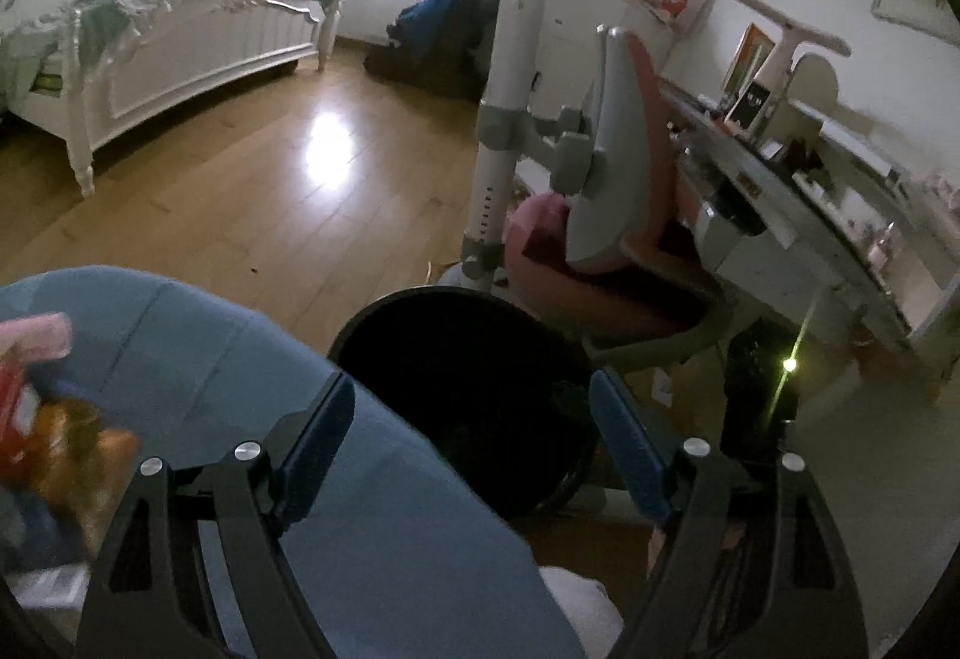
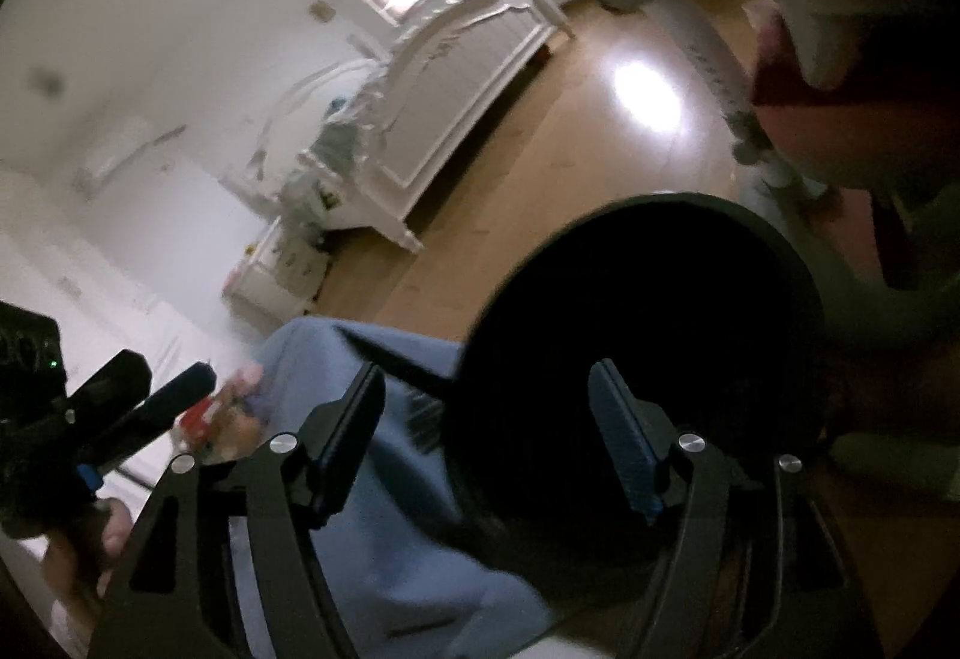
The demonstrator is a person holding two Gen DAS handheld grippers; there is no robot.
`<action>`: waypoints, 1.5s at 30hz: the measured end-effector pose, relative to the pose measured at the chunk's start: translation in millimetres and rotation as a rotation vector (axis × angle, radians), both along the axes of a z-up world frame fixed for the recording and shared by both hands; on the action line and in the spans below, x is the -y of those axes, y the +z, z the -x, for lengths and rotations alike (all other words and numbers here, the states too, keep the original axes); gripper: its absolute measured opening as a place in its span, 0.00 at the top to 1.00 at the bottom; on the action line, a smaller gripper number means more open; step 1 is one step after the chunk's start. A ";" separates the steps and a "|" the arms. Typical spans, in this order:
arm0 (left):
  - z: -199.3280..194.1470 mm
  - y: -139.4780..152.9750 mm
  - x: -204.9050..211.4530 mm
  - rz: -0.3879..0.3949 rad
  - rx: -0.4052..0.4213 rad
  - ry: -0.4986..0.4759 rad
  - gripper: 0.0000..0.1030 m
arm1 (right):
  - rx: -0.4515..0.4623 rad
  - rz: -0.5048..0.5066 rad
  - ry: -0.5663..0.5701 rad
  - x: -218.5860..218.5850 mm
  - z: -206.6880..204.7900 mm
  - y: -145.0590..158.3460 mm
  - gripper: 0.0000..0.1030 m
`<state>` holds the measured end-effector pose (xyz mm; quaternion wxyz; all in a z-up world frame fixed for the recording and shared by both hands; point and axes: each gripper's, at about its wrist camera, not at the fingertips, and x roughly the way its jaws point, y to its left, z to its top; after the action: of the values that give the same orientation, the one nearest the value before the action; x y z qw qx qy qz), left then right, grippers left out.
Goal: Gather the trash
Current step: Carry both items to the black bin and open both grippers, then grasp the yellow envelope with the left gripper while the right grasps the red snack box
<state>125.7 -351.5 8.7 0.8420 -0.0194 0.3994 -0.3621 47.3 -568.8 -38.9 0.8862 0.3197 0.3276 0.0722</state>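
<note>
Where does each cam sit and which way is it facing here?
Left wrist: on the left gripper, open, looking level across a blue cushion to the black bin, pink chair, desk and bed.
Right wrist: on the right gripper, open, rolled sideways, facing the bin's mouth; the left gripper and hand show at left.
Shared: bin, cushion, bed, wood floor.
</note>
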 end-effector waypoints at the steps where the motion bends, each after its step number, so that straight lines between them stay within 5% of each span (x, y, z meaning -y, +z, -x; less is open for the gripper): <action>1: 3.6 4.1 -11.4 0.012 0.002 0.012 0.22 | 0.009 0.011 0.023 -11.1 -0.1 7.8 0.30; 13: 36.6 36.5 -209.0 0.084 0.052 0.364 0.22 | 0.104 0.176 0.382 -174.4 -21.7 88.7 0.21; 19: 35.7 22.8 -323.8 0.065 0.025 0.590 0.22 | 0.114 0.346 0.632 -260.4 -57.8 112.5 0.19; 23: 21.8 4.3 -365.4 0.051 -0.036 0.646 0.22 | 0.095 0.458 0.766 -303.8 -85.4 108.0 0.19; 34: -25.2 -38.2 -384.0 0.002 -0.146 0.567 0.25 | -0.007 0.539 0.948 -343.9 -152.4 71.7 0.19; 36: -24.9 -45.2 -384.5 0.000 -0.159 0.552 0.40 | -0.007 0.527 0.962 -344.8 -153.1 68.7 0.21; 38: -24.4 -51.9 -385.5 0.001 -0.183 0.535 0.59 | -0.012 0.523 0.969 -346.4 -151.0 66.6 0.36; 41: -17.4 -51.1 -388.1 0.000 -0.172 0.526 0.62 | -0.017 0.513 0.969 -344.8 -147.9 65.8 0.49; 45: -8.3 -42.0 -384.7 0.007 -0.140 0.522 0.67 | 0.018 0.463 0.925 -337.2 -135.1 78.9 0.50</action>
<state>134.0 33.2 -33.3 0.8772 -0.1494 0.4368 -0.1320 182.4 -231.6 40.0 0.8119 -0.0635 0.4346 0.3846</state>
